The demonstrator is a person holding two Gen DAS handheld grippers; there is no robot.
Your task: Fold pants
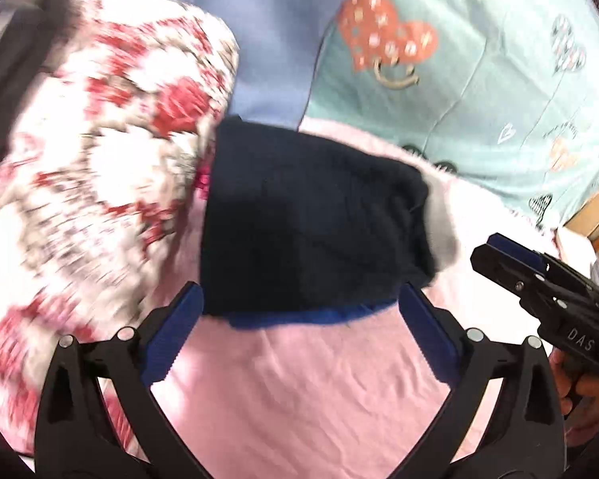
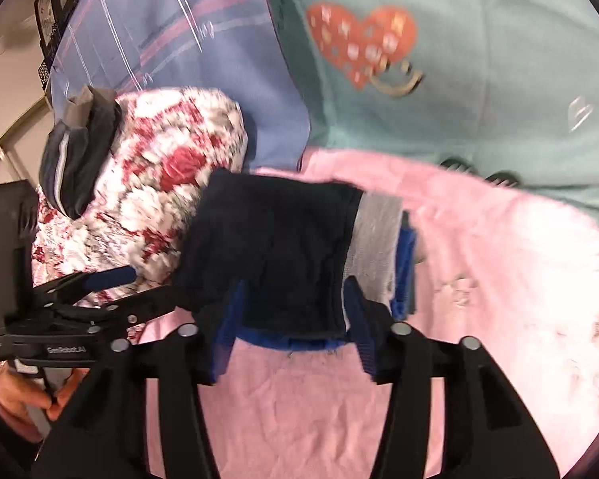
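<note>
The folded pants [image 1: 307, 219] are a dark navy bundle with a blue layer showing under the near edge and a grey band [image 2: 379, 239] on the right side. They lie on a pink blanket [image 1: 299, 391]. My left gripper [image 1: 299, 299] stands wide open just in front of the bundle's near edge, with its blue pads clear of the cloth. My right gripper [image 2: 295, 283] is open too; the near edge of the pants [image 2: 275, 247] lies between its spread fingers, which do not press it. Each gripper shows in the other's view: the right gripper [image 1: 485, 247] at the right, the left gripper [image 2: 155, 281] at the left.
A bulky red-and-white floral quilt [image 1: 100, 167] presses against the left side of the pants, and a dark grey garment [image 2: 76, 151] rests on top of it. Behind are a teal sheet with a red heart [image 1: 383, 36] and a blue plaid sheet [image 2: 171, 32]. A hand [image 2: 20, 395] holds the left gripper.
</note>
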